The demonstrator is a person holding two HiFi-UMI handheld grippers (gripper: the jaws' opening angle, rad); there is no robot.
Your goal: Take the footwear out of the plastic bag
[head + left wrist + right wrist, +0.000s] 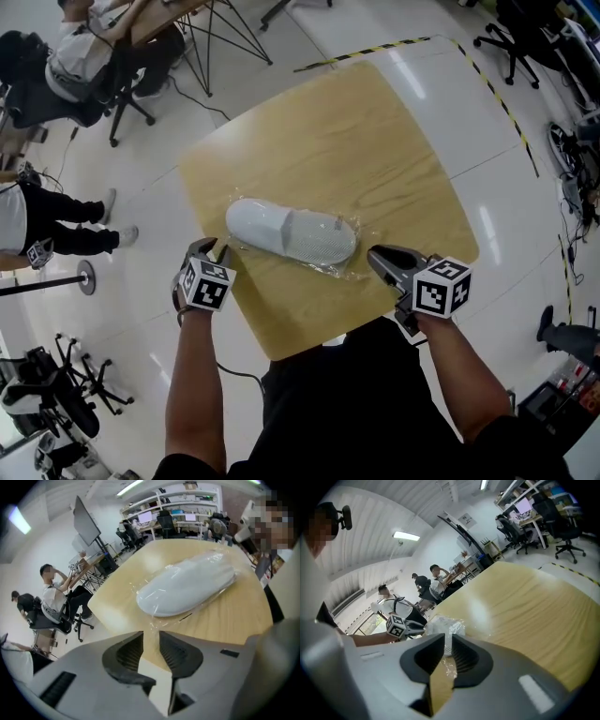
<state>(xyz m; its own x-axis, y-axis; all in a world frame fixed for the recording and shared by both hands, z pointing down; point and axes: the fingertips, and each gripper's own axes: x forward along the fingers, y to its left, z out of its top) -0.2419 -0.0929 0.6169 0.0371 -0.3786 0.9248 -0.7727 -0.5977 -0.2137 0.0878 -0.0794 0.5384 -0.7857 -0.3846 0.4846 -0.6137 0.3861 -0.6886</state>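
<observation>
Head view: slipper (291, 232) on table (375, 159); seated person (80, 52) beyond.

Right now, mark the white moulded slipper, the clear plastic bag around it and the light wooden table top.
white moulded slipper (291, 232), head view, middle of its body.
clear plastic bag (153, 619), left gripper view, loose film at its near end.
light wooden table top (375, 141), head view, bare wood beyond the slipper.

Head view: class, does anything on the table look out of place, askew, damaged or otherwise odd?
Nothing stands out. The white slipper lies whole inside its clear plastic bag, slantwise on the wooden table; the bag is wrinkled at its ends, and no tear shows.
</observation>
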